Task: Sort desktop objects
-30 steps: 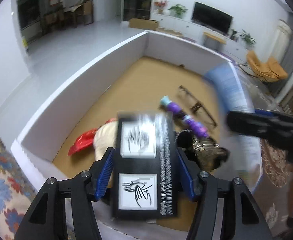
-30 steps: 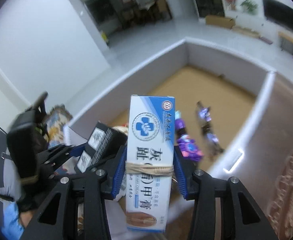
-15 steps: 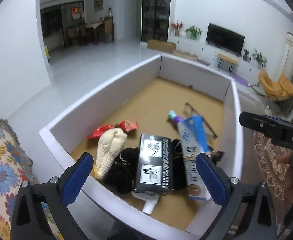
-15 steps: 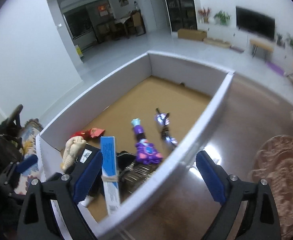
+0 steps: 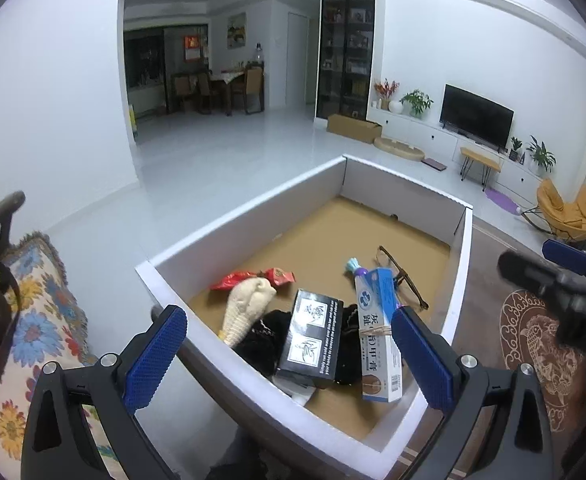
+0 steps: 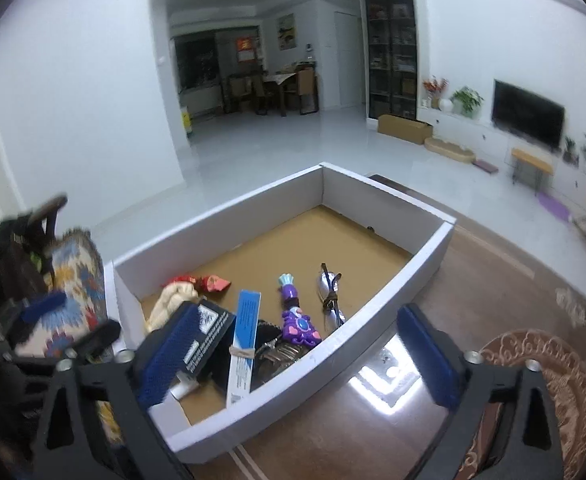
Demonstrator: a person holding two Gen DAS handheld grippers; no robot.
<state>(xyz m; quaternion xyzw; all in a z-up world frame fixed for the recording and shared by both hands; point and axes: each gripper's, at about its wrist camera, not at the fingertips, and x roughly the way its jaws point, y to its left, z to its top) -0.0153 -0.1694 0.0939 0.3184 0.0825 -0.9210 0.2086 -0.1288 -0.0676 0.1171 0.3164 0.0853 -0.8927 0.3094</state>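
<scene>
Now left tongs [image 5: 289, 354] agape above box [image 5: 253, 208]; right tongs [image 6: 293, 354] just spread, empty

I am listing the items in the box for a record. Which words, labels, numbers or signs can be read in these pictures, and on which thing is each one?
"灰", "甲", "膏": large characters on the blue and white carton; the rest is partly covered by a rubber band.
Round blue cross emblem: same carton, its ring text too small to read.
Black box: two calligraphy panels and white side print, unreadable.
Red snack wrapper: print unreadable.
</scene>
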